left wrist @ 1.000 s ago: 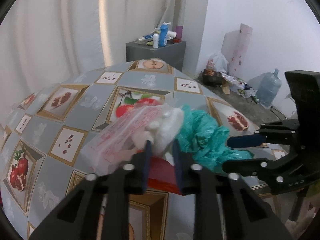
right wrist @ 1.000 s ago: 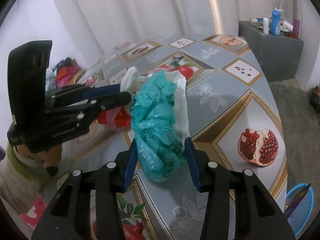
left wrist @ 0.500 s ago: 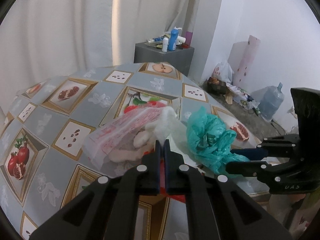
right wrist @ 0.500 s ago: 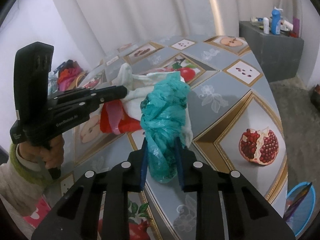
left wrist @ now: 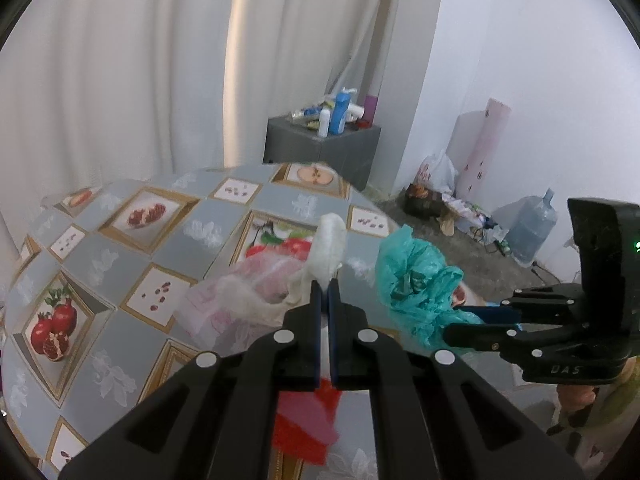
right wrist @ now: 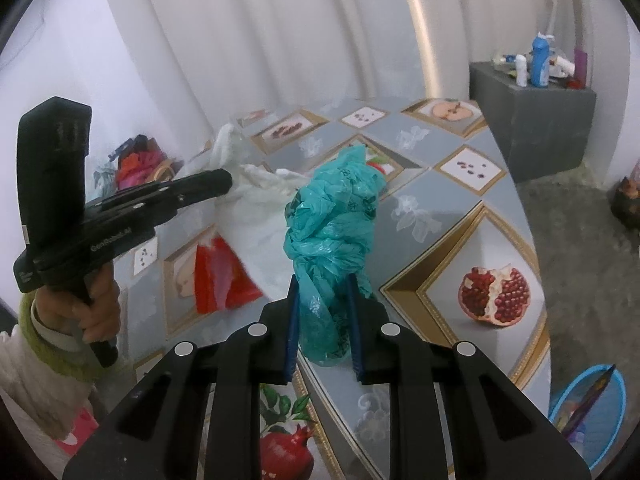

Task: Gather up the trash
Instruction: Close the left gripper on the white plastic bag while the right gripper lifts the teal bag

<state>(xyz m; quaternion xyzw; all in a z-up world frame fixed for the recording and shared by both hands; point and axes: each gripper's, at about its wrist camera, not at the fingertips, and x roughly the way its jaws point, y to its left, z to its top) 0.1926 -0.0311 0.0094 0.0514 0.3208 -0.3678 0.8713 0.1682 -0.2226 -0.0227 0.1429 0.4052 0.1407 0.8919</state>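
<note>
My left gripper [left wrist: 324, 286] is shut on a pinched tuft of a white plastic bag [left wrist: 330, 240], and the rest of the bag hangs down to the left above the fruit-print tablecloth [left wrist: 120, 248]. A red wrapper [left wrist: 304, 420] dangles under the jaws. My right gripper [right wrist: 322, 284] has its jaws closing on a crumpled teal plastic bag [right wrist: 336, 208], pads pressing its lower part, the bag standing up off the table. In the right wrist view the left gripper [right wrist: 228, 180], white bag [right wrist: 260, 196] and red wrapper [right wrist: 220, 276] are at the left.
A grey cabinet [left wrist: 324, 152] with bottles stands beyond the table by the white curtain. On the floor are a water jug [left wrist: 532, 228], bags and clutter by the wall, and a blue basin [right wrist: 588, 412] below the table's right edge. A hand [right wrist: 92, 304] holds the left gripper.
Both grippers' jaws have closed, the left on the white bag and the right on the teal bag. Both bags have been raised from the tablecloth, and the red wrapper hangs lower.
</note>
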